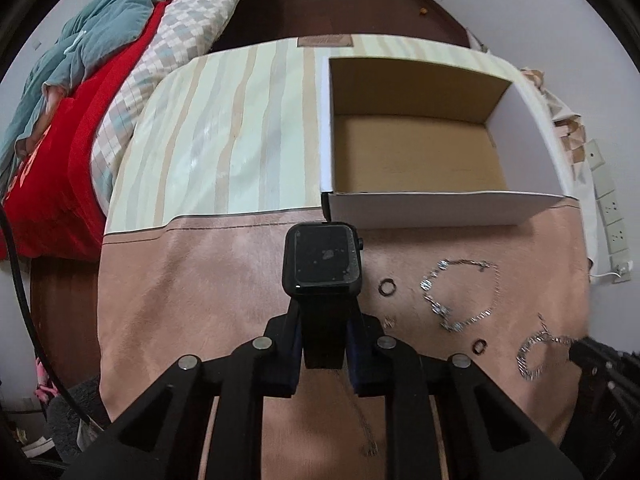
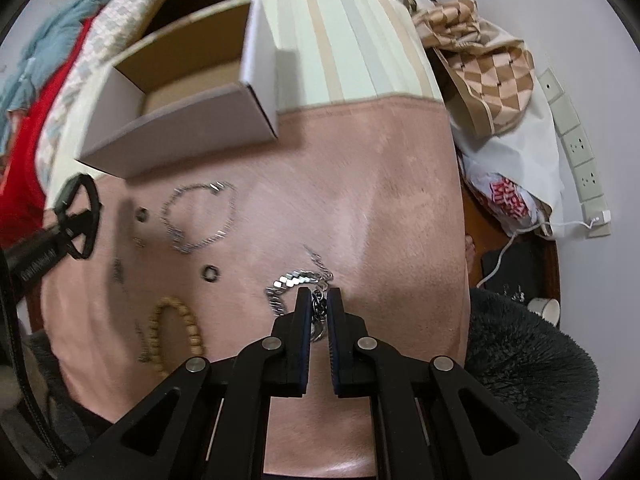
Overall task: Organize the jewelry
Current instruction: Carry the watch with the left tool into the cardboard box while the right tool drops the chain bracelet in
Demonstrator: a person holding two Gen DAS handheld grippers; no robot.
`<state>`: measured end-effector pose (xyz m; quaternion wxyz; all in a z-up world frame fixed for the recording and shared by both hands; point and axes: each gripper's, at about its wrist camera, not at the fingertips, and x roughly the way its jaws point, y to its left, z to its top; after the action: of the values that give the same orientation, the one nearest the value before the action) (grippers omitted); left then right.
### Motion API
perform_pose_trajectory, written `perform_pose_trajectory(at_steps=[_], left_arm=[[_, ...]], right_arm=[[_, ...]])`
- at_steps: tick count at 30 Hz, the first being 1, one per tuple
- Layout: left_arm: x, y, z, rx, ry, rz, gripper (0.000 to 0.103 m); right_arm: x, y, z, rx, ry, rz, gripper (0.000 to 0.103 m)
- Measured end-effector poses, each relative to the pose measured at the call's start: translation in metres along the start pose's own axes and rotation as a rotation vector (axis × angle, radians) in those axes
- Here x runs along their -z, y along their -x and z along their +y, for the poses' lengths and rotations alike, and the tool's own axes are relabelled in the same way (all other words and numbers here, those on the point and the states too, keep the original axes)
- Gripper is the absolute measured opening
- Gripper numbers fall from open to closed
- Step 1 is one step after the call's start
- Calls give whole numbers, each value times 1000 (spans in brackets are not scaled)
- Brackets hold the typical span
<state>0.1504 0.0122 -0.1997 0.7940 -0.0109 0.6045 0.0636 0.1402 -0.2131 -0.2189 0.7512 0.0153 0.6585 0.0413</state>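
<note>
Table: covered by a pink cloth in the near half and a striped cloth in the far half; a bed lies off its left edge, bags and a power strip off its right; the striped part left of the box is bare, as is a wide stretch of pink at the right in the right wrist view
Cardboard box: open-topped, white outside, brown inside; it sits on the far right of the table, its near wall at the seam of the two cloths
Left gripper: pointing steeply down over the pink cloth, just short of the box's near wall; its jaws are nearly together, clamped on the strap of the black watch, whose square face stands above the fingertips
Right gripper: pointing straight down over the pink cloth; its jaws are pinched almost closed on the heavy silver chain; part of the chain trails toward the cloth
Thin bracelet: lying in a loop right of the watch, near the box
Bead bracelet: near the table's front edge
Rings: one just beside the watch; one between the two silver chains
</note>
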Motion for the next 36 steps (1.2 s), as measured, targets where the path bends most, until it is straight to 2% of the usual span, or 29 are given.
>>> perform_pose_trajectory(at_steps=[10, 14, 20, 24, 30, 36], left_arm=[[0, 58, -4, 71, -14, -67, 15], [-20, 83, -2, 117, 4, -105, 15], [-67, 98, 0, 172, 35, -142, 15], [-96, 89, -2, 184, 35, -136, 15], [-128, 55, -5, 215, 42, -76, 15], [-147, 31, -1, 280, 85, 2, 17]], right_arm=[[-15, 63, 10, -105, 2, -107, 7], [-31, 95, 14, -146, 16, -163, 7], [-77, 137, 37, -172, 90, -256, 7], [-109, 136, 56, -147, 141, -282, 7], [-157, 106, 73, -141, 172, -251, 7], [-194, 68, 71, -223, 139, -156, 8]])
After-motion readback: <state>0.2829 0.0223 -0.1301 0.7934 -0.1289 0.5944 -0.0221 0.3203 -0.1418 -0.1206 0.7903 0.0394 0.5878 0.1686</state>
